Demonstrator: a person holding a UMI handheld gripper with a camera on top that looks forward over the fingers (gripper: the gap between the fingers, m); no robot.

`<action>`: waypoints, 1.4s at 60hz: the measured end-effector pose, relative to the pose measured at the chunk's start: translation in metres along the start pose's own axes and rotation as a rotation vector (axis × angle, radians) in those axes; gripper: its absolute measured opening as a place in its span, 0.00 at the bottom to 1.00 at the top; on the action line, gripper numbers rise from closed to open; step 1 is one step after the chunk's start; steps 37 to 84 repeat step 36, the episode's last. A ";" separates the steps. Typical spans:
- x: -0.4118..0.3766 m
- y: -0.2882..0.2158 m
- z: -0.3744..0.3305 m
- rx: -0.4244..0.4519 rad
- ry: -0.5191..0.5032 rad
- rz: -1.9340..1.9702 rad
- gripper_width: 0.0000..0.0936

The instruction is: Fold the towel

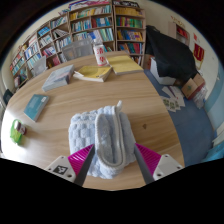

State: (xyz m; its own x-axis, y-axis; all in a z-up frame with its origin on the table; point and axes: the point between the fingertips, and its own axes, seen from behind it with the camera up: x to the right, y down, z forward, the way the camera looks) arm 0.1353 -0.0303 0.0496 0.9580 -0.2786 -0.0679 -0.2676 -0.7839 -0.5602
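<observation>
A light grey-blue towel [98,132] lies folded in a thick stack on the round wooden table [60,95], with a raised fold running along its middle toward me. My gripper [113,163] is open. Its pink-padded fingers [82,158] stand either side of the towel's near end. The left finger is against the towel's edge. The right finger stands a little apart from it, with bare wood showing between. The towel rests on the table.
Beyond the towel lie yellow books [96,72], a grey book [58,76] and a bottle [99,50]. A teal book [36,106] and a green object [16,129] lie to the left. Cards [175,98] lie right, near a black chair [170,55]. Bookshelves [90,25] line the back.
</observation>
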 end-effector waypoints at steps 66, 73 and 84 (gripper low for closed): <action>-0.059 0.076 -0.275 0.243 0.043 0.067 0.89; -0.059 0.076 -0.275 0.243 0.043 0.067 0.89; -0.059 0.076 -0.275 0.243 0.043 0.067 0.89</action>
